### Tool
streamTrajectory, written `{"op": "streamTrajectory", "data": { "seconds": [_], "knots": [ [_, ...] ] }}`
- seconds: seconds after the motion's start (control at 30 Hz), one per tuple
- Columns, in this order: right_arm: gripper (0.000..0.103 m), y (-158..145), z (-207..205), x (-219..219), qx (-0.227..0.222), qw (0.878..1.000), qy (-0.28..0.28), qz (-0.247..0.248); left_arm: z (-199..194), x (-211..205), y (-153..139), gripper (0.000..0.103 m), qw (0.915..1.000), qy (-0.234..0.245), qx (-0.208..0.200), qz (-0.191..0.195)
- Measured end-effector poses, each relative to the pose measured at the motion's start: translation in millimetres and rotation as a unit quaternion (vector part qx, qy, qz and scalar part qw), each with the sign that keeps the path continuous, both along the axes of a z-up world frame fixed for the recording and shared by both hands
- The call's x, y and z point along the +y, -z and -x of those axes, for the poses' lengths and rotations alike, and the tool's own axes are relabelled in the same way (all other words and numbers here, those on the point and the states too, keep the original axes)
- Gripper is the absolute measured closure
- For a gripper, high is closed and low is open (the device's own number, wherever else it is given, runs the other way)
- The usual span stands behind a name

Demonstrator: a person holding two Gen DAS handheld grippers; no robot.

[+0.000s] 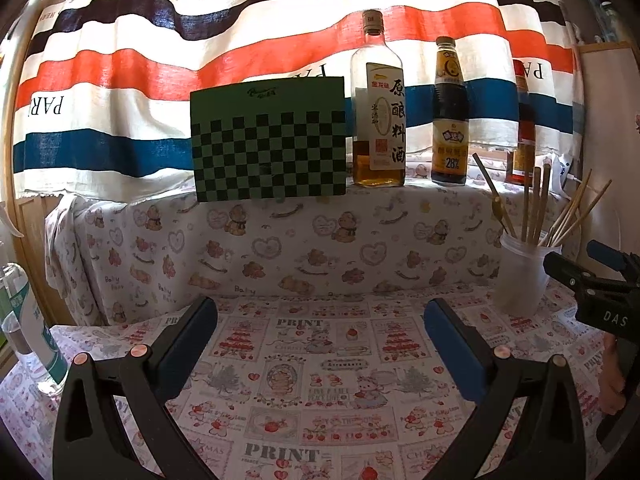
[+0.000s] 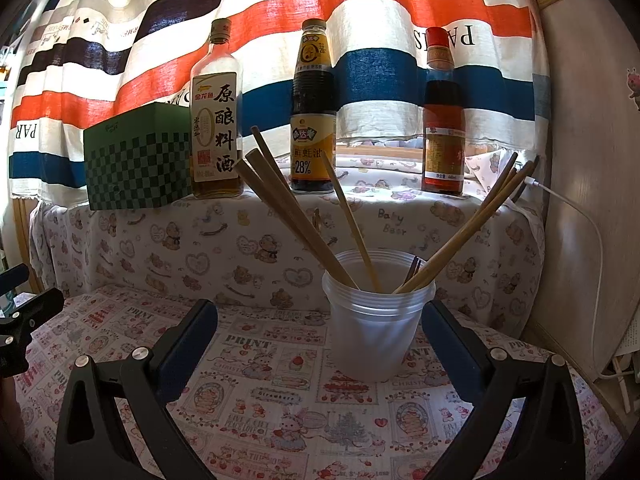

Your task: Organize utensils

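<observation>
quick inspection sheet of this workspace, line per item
surface: printed tablecloth, bare between both grippers
job's things: chopsticks standing splayed in a clear plastic cup
clutter: three sauce bottles and a green checkered box on the back ledge; a bottle at the left edge
grippers: left gripper open, empty; right gripper open, cup just ahead, partly between its fingers
cables: white cable at right
surroundings: striped curtain behind
</observation>
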State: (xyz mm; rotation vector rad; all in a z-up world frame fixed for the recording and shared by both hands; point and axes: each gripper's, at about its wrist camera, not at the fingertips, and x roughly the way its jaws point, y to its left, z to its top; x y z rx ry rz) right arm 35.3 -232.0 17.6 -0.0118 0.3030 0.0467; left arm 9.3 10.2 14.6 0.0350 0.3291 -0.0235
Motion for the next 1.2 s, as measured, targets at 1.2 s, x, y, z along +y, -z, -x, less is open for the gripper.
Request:
{"op": "streamTrajectory", "data": {
  "seconds": [1.2],
  "knots": [
    [0.0,0.3,-1.2,-0.7,0.004,1.0,-0.002,-0.001,-0.7,-1.3,0.7,0.0,1.0,0.004,0.003,-0.002]
  ]
}}
